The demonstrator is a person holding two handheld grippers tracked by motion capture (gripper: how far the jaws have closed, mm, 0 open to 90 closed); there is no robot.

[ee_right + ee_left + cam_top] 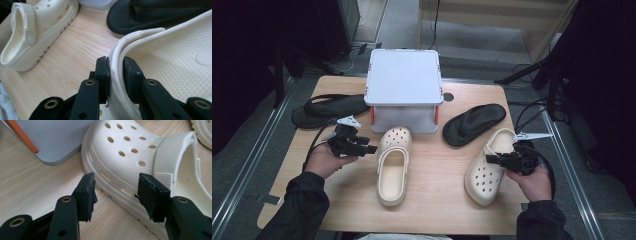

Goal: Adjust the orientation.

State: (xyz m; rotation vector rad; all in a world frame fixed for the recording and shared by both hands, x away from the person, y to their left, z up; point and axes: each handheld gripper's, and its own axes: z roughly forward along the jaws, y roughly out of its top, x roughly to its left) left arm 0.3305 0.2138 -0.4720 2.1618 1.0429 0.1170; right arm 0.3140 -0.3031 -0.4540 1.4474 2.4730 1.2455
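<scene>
Two cream clogs lie on the wooden table (437, 210). The left clog (394, 165) (125, 152) points its toe at the box. My left gripper (368, 149) (116, 195) is open just left of it, jaws level with its ribbed sole edge and touching nothing. The right clog (484, 175) (175, 62) lies at the right. My right gripper (492, 159) (116, 72) is shut on that clog's side wall near the heel opening, one jaw inside and one outside. The left clog (37, 32) also appears across the table in the right gripper view.
A grey-white box (404, 85) (57, 140) with orange clips stands at the back centre. One black flip-flop (329, 110) lies left of it, another (473, 124) (155, 17) right of it, close to the right clog. Dark stands and cables surround the table.
</scene>
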